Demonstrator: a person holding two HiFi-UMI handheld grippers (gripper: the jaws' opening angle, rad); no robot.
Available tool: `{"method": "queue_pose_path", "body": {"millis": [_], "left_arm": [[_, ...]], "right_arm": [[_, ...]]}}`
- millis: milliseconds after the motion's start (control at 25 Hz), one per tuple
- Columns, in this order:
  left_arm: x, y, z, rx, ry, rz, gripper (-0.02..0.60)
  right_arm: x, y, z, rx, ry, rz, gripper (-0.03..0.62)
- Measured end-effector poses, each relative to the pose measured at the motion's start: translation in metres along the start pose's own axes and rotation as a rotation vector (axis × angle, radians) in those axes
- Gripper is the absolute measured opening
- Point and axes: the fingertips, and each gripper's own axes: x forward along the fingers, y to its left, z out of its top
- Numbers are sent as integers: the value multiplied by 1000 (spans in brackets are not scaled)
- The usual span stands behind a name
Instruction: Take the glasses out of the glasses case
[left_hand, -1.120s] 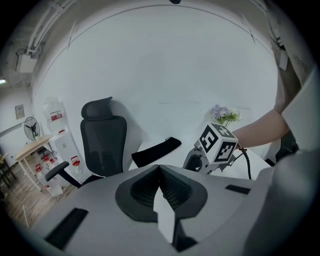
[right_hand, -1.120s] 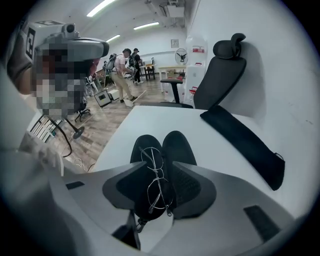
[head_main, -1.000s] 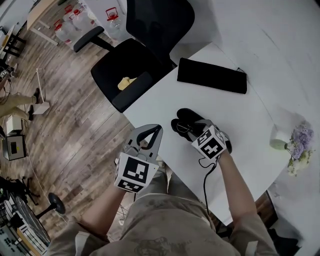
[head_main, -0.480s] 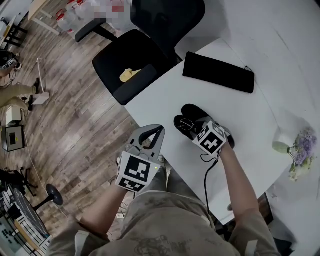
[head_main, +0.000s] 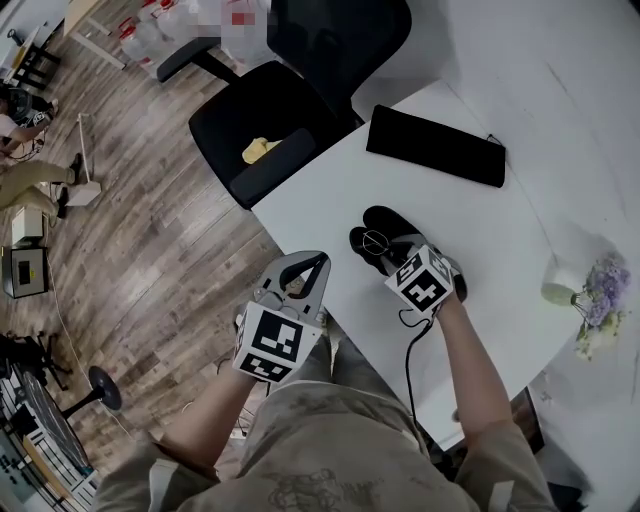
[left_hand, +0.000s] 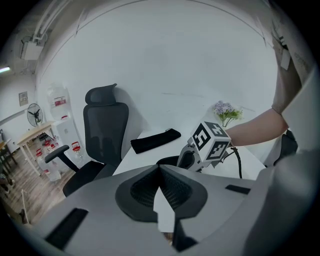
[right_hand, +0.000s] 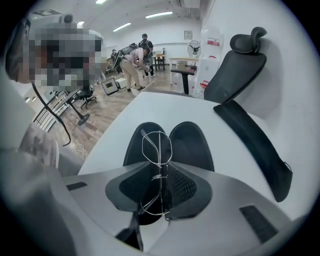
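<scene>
A black glasses case (head_main: 392, 221) lies open on the white table (head_main: 480, 230), its two halves (right_hand: 190, 142) spread apart. Thin wire-framed glasses (right_hand: 157, 147) stand on edge between my right gripper's jaws, over the case. My right gripper (head_main: 385, 250) points steeply down at the case; its jaws (right_hand: 160, 167) are closing, and the pads press on the glasses near the bridge. My left gripper (head_main: 305, 260) hangs off the table's near-left edge, shut with nothing in it (left_hand: 160, 167).
A long flat black pouch (head_main: 435, 145) lies at the table's far side. A small vase of purple flowers (head_main: 590, 300) stands at the right edge. A black office chair (head_main: 270, 130) with a yellow item (head_main: 260, 150) stands beyond the table, on the wooden floor.
My right gripper stays over the open case with the glasses at its jaws. My left gripper has drifted slightly beside the table edge.
</scene>
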Motion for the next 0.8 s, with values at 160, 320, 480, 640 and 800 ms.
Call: {"method": "queue_pose_path", "body": {"millis": [160, 320, 480, 640, 800], "left_arm": [[-9, 0, 6, 9, -24, 13, 15], [-21, 2, 23, 34, -64, 35, 15], [-37, 7, 51, 66, -124, 68, 15], [-57, 12, 82, 104, -195, 103, 15], [-81, 13, 108, 132, -256, 131, 15]], "right_arm": [[-28, -8, 14, 22, -83, -70, 120], [-75, -17, 38, 45, -210, -147, 120], [-141, -23, 66, 76, -353, -233, 120], [-209, -29, 87, 95, -506, -331, 120], [-274, -16, 110, 85, -651, -403, 120]]}}
